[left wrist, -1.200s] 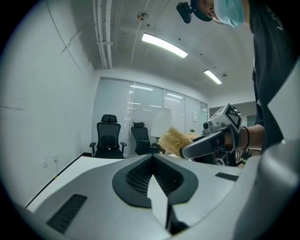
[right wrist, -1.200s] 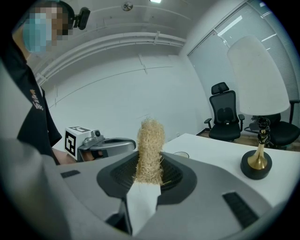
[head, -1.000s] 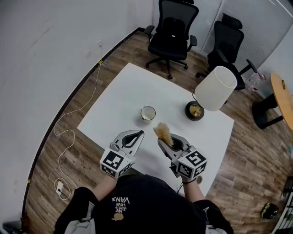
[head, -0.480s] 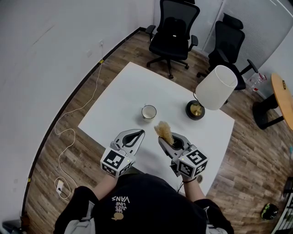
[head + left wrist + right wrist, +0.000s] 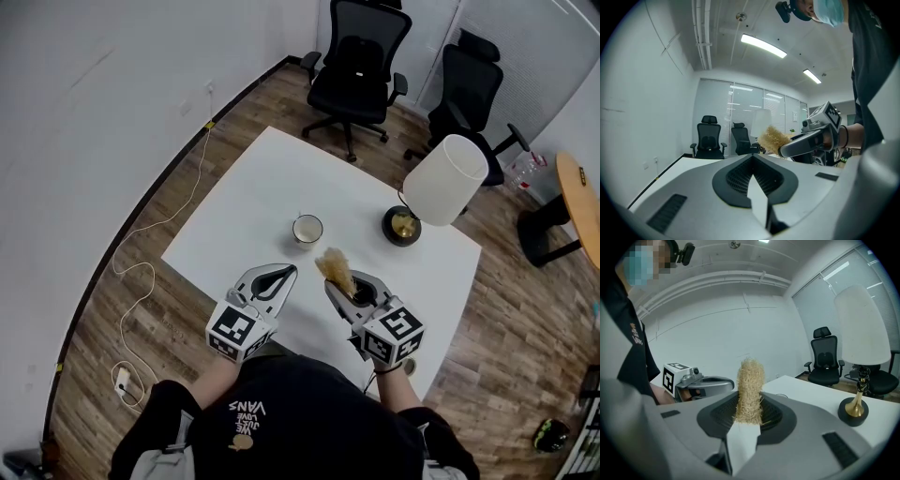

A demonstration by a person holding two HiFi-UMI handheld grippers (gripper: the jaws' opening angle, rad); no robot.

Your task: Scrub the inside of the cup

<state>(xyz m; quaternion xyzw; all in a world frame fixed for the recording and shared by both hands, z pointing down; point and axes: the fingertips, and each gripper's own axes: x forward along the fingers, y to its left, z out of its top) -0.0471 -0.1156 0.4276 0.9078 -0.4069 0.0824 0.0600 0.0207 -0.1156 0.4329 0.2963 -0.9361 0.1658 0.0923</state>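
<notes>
A white cup with a dark rim stands upright near the middle of the white table. My right gripper is shut on a tan fibre scrubber, which sticks up from its jaws and shows in the left gripper view too. My left gripper is shut with nothing in it. Both grippers hover over the table's near edge, side by side, short of the cup.
A table lamp with a white shade and dark round base stands to the right of the cup. Two black office chairs are beyond the table's far edge. A white cable runs along the wooden floor on the left.
</notes>
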